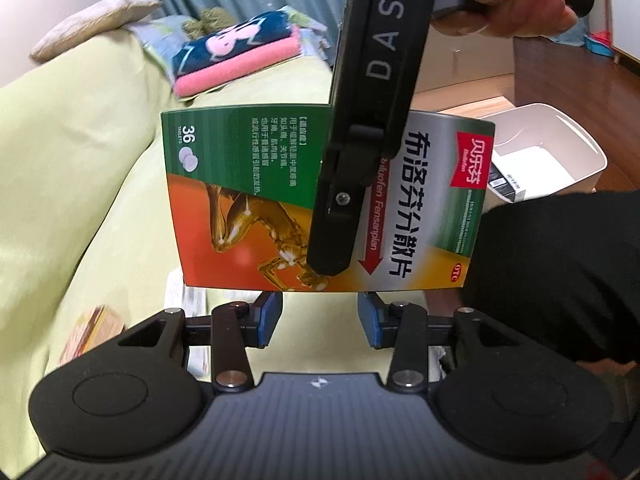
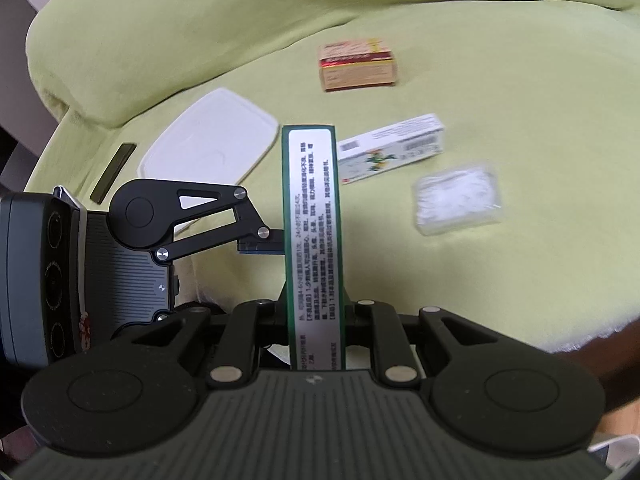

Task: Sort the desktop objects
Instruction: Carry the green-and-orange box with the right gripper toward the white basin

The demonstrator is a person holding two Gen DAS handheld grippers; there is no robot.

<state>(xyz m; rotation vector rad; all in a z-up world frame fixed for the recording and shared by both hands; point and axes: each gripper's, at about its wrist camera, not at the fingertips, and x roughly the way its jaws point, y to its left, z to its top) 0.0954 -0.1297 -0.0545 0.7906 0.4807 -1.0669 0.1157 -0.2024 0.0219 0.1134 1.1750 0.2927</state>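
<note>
A green and orange medicine box [image 1: 248, 200] hangs upright in the air. My right gripper [image 1: 328, 264] comes down from above and is shut on it, one black finger lying across the printed face. In the right wrist view the box [image 2: 314, 220] shows edge-on between the closed jaws of that gripper [image 2: 314, 312]. My left gripper [image 1: 320, 318] is open, its blue pads [image 1: 270, 318] just below the box's lower edge with nothing between them. From the right wrist view, one left finger [image 2: 260, 246] reaches the box's broad side; the other is hidden.
On the yellow-green cover lie a red and yellow box [image 2: 356, 65], a white and green box [image 2: 390, 148], a clear packet [image 2: 458, 200] and a white lid [image 2: 208, 148]. A white bin [image 1: 576, 152] holding boxes stands at the right. Folded towels [image 1: 236, 52] lie behind.
</note>
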